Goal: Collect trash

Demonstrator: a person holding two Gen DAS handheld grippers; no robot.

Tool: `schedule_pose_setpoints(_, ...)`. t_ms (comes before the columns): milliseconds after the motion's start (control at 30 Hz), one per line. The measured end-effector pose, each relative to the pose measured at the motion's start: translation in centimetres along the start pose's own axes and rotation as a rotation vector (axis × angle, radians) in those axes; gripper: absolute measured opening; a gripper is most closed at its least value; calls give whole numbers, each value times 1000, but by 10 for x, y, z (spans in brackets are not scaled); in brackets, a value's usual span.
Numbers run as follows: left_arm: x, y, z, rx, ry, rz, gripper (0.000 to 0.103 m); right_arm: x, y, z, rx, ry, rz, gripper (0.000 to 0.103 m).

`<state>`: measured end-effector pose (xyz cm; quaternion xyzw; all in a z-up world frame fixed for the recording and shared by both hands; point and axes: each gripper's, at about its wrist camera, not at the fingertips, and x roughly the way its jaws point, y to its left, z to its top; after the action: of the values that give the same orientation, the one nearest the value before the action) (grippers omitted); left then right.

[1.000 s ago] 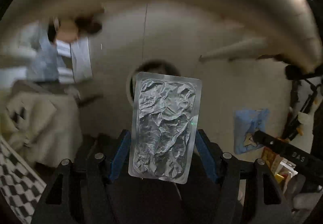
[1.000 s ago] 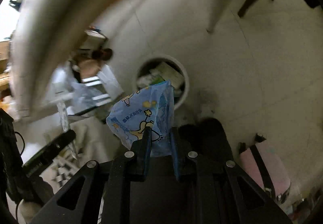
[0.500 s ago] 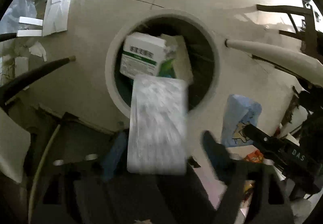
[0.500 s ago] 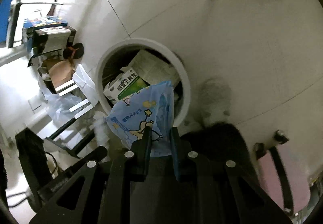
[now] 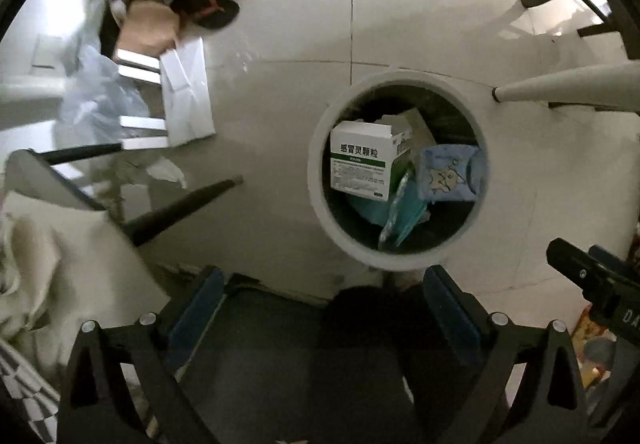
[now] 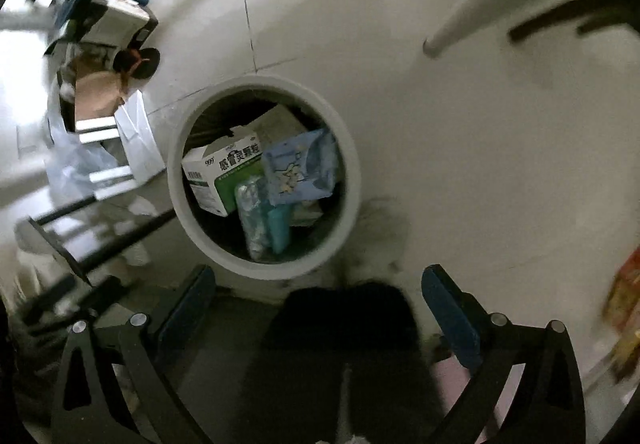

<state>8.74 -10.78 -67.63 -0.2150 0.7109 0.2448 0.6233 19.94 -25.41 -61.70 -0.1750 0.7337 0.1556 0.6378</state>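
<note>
A round white trash bin [image 5: 320, 203] stands on the floor below both grippers; it also shows in the right wrist view [image 6: 352, 179]. Inside lie a white and green medicine box [image 5: 362, 167] [image 6: 224, 171], a blue cartoon packet [image 5: 446, 173] [image 6: 298, 167] and a silver blister pack [image 5: 396, 219] [image 6: 250, 219] standing on edge. My left gripper [image 5: 324, 284] is open and empty above the bin's near rim. My right gripper [image 6: 320, 284] is open and empty just right of it; its black body [image 5: 592, 284] shows in the left wrist view.
White table legs [image 5: 560, 87] [image 6: 472, 15] and dark chair legs [image 5: 180, 207] stand around the bin. White bags and boxes [image 5: 184, 95] lie to the left. A beige cloth [image 5: 48, 268] hangs at lower left. A pink item [image 6: 456, 372] sits under the right gripper.
Both grippers have opened over the bin. The silver blister pack left the left gripper and the blue packet left the right gripper; both now lie in the bin.
</note>
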Motion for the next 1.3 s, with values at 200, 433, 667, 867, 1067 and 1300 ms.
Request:
schedule_pose_setpoints(200, -82, -3, -25, 32, -66, 0, 102, -91, 9, -31, -23, -83, -37, 103)
schedule_pose_setpoints(433, -186, -1, -48, 35, -153, -26, 102, -204, 12, -68, -30, -131, -1, 103)
schedule_pose_setpoints(667, -283, 6, -80, 40, -195, -76, 102, -318, 19, -108, -73, -147, 93, 103)
schedule_pose_setpoints(867, -360, 6, -108, 47, -246, -164, 102, -413, 22, -137, -113, -183, 173, 103)
schedule_pose_setpoints(1067, -418, 5, -133, 51, -288, -262, 102, -482, 18, -160, -149, -197, 236, 103)
schedule_pose_setpoints(1300, -465, 6, -160, 21, -295, -408, 102, -537, 14, -186, -180, -200, 303, 103)
